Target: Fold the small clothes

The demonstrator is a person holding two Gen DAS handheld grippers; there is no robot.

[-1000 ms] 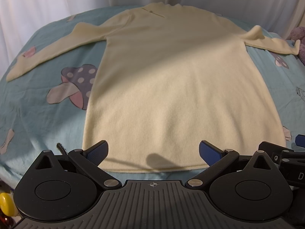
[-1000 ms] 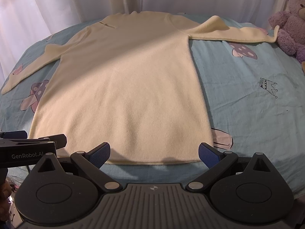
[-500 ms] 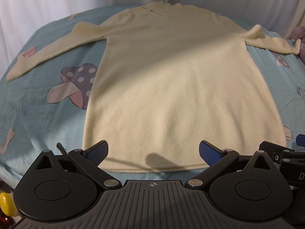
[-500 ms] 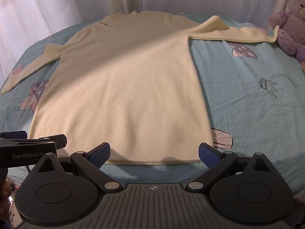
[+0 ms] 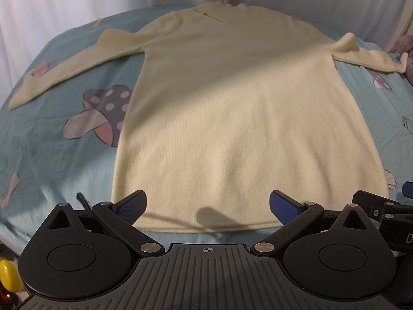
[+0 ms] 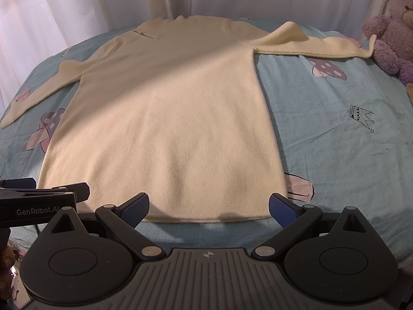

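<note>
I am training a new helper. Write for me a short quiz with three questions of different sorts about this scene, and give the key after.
1. True or false: the cream knitted long-sleeved sweater lies spread flat on the light blue mushroom-print bedsheet, both sleeves stretched outward.
2. Multiple choice: the left tongs and the right tongs are: A) both open and empty, B) both shut on the hem, C) one open, one shut.
3. Fill in: near the tip of the sweater's right-hand sleeve sits a purple plush ____.

Key: 1 true; 2 A; 3 teddy bear.
</note>
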